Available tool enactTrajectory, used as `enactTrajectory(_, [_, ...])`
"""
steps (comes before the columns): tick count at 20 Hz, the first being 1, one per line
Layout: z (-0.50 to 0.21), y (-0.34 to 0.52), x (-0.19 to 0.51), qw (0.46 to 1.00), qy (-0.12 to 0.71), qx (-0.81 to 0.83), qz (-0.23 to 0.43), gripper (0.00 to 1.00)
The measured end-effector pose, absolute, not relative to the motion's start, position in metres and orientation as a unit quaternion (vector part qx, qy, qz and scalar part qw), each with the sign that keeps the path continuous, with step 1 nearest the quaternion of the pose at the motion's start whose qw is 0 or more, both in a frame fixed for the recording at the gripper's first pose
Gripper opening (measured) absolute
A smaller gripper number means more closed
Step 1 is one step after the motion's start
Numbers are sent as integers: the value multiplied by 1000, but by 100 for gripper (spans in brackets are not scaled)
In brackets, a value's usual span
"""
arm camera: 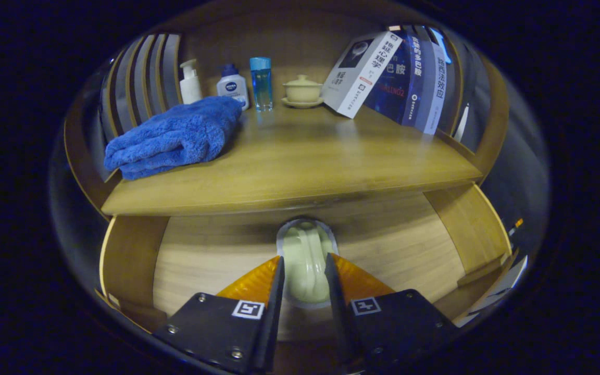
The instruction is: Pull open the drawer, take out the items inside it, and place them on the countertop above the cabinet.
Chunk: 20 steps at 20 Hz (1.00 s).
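The drawer (201, 250) stands pulled open, and a pale green ceramic piece (306, 260) lies in it between the fingers of the gripper (304, 273), at 12 o'clock from its body. The fingers flank it closely; whether they press it I cannot tell. Best to squeeze evenly at its middle, then lift straight up clear of the bench (300, 161) edge.
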State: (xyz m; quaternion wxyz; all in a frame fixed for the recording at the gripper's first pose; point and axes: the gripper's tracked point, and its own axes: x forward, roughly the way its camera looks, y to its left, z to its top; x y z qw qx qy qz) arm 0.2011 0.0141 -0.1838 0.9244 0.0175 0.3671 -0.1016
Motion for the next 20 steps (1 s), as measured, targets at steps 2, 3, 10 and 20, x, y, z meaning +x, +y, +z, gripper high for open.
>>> enactTrajectory(2, [-185,16,200,918,384,1,-96,46])
enactTrajectory(3, [-186,13,200,913,397,-19,-94,46])
enactTrajectory(10, [-208,-7,196,892,437,-31,-106,59])
enactTrajectory(20, [-171,7,191,932,349,34,-91,21])
